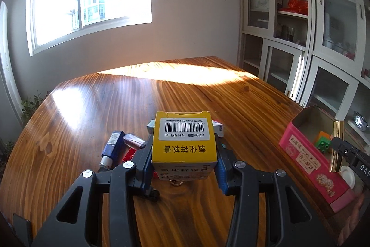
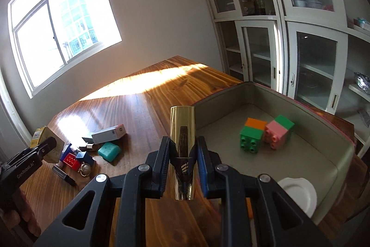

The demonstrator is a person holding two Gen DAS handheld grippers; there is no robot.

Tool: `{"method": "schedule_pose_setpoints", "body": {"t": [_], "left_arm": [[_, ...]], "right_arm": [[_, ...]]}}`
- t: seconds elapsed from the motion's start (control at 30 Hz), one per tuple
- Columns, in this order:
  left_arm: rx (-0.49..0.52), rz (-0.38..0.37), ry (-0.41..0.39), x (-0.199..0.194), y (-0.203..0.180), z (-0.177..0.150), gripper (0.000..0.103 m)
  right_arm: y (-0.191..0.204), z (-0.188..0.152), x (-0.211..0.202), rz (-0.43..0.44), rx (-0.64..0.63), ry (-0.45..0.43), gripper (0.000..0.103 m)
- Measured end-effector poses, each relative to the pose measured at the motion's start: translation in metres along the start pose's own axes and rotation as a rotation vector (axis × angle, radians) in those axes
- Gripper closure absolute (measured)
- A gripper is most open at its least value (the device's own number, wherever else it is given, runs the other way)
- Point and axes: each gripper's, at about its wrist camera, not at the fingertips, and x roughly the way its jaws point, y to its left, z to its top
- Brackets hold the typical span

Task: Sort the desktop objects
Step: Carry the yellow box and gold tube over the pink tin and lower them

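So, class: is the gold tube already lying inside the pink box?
No: the gold tube is upright, clamped in the right gripper, short of the pink box holding only blocks and a white piece.

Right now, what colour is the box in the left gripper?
Yellow box, with a white barcode label; clearest in the left wrist view.

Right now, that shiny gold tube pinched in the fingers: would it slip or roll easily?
Probably both. The gold tube looks mirror-smooth, so it may slip between the right gripper's fingers. It is round, so laid on the wooden table it would likely roll. It seems rigid, not floppy.
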Motion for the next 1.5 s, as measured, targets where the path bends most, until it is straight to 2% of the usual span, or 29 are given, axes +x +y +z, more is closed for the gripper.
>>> {"method": "schedule_pose_setpoints", "body": {"t": [0.13, 0.33, 0.47, 0.7, 0.97, 1.17, 1.2, 1.27, 1.3, 1.37, 1.5], "left_arm": [[0.03, -0.063, 0.0, -0.008, -0.034, 0.002, 0.056], [0.093, -0.143, 0.015, -0.013, -0.086, 0.004, 0.056], [0.148, -0.202, 0.021, -0.017, -0.12, 0.004, 0.056], [0.2, -0.32, 0.067, -0.006, -0.172, 0.007, 0.056], [0.236, -0.364, 0.107, 0.007, -0.21, 0.002, 0.055], [0.268, -0.344, 0.125, 0.015, -0.221, -0.002, 0.055], [0.274, -0.338, 0.13, 0.017, -0.222, -0.002, 0.055], [0.281, -0.334, 0.142, 0.02, -0.223, -0.003, 0.053], [0.281, -0.335, 0.146, 0.021, -0.223, -0.004, 0.05], [0.276, -0.329, 0.135, 0.021, -0.222, -0.004, 0.035], [0.285, -0.307, 0.111, 0.021, -0.22, -0.003, 0.033]], "right_arm": [[-0.027, -0.004, -0.009, -0.02, 0.043, 0.004, 0.078], [-0.052, -0.002, -0.029, -0.025, 0.056, -0.049, 0.078], [-0.072, -0.003, -0.033, -0.018, 0.105, -0.052, 0.078], [-0.093, -0.013, -0.054, -0.039, 0.138, -0.081, 0.078], [-0.105, -0.018, -0.064, -0.059, 0.146, -0.099, 0.078], [-0.11, -0.02, -0.057, -0.046, 0.16, -0.08, 0.077], [-0.11, -0.021, -0.056, -0.045, 0.163, -0.076, 0.075], [-0.112, -0.021, -0.053, -0.043, 0.172, -0.069, 0.061], [-0.113, -0.021, -0.053, -0.043, 0.176, -0.07, 0.058], [-0.113, -0.021, -0.054, -0.049, 0.179, -0.079, 0.052], [-0.112, -0.021, -0.054, -0.055, 0.179, -0.086, 0.043]]}}
